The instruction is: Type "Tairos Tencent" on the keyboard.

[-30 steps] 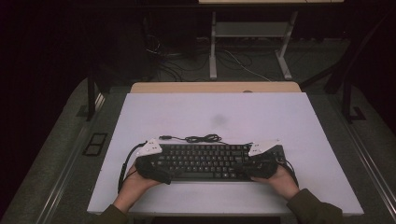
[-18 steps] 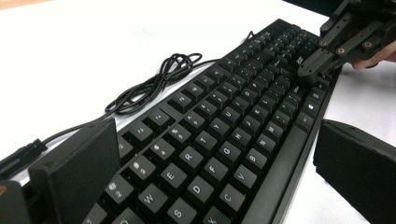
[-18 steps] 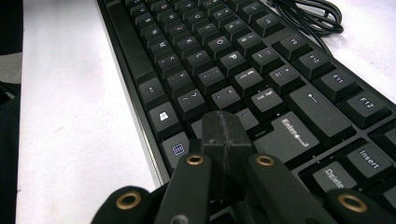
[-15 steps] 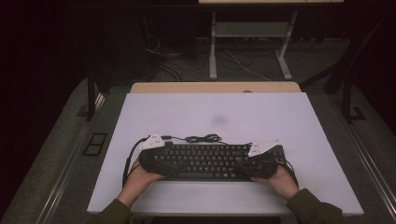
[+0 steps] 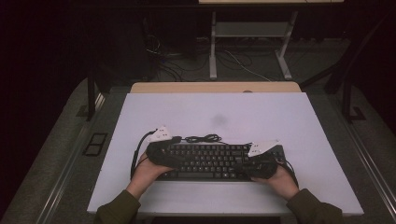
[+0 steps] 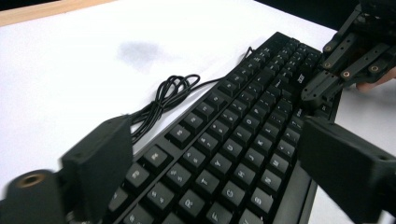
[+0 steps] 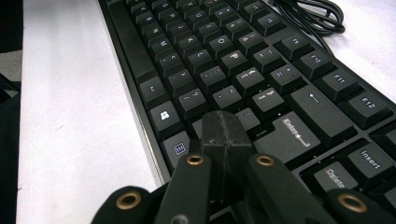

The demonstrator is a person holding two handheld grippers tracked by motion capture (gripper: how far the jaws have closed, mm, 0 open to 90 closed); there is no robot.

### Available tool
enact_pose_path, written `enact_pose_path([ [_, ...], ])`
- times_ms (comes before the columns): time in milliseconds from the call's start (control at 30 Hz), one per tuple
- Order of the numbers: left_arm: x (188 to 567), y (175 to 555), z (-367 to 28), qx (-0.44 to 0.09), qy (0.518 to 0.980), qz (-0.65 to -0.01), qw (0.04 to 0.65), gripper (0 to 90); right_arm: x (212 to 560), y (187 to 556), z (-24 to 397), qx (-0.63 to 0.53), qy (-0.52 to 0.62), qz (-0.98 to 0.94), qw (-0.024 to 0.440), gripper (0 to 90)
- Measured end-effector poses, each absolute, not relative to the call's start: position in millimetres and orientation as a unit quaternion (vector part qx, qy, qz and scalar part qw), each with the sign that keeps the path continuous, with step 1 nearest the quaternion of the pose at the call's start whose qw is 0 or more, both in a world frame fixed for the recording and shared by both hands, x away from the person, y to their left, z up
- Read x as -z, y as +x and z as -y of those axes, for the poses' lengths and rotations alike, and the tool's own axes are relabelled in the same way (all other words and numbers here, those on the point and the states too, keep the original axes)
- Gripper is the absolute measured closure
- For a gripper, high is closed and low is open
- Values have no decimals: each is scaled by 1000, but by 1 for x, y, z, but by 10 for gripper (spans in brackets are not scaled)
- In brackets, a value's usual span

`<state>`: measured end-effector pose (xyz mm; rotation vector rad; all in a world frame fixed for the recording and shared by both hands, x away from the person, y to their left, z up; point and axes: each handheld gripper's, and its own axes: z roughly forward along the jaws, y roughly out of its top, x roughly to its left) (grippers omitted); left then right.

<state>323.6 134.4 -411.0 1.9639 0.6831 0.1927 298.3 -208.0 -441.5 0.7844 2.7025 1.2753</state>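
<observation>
- While the black keyboard (image 5: 210, 161) lies flat across the lower middle of the white desk (image 5: 280, 116), the left claw (image 6: 210, 163) straddles its left end with jaws wide and has just been closing a little; nothing is pinched, and the keys sit between the pads untouched as far as I can tell.
- If those jaws come in crooked, I'd expect them to catch keycaps rather than the frame, and a cap could pop or the board skid.
- The right claw (image 7: 227, 135) is fully closed, tips together over the keys near Enter, holding nothing; pressing down hard there could tip or shove the board toward the bottom edge of the high view.
- The coiled cable (image 5: 203, 138) lies just above the keyboard's top edge; the left jaw nearest it might snag a loop and drag it.
- The near desk edge is not far, so a slide could send the board off.
</observation>
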Motion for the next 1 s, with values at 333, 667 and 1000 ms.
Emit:
enact_pose_path([
  [333,418,325,-126,-73,825,-273,489,390,441,298,208,-412,256,-874,26,893],
  [667,421,325,-125,-58,840,-275,464,755,441,298,208,-412,256,-874,27,893],
  [1000,423,326,-122,-53,852,-277,442,889,441,298,208,-412,256,-874,27,893],
])
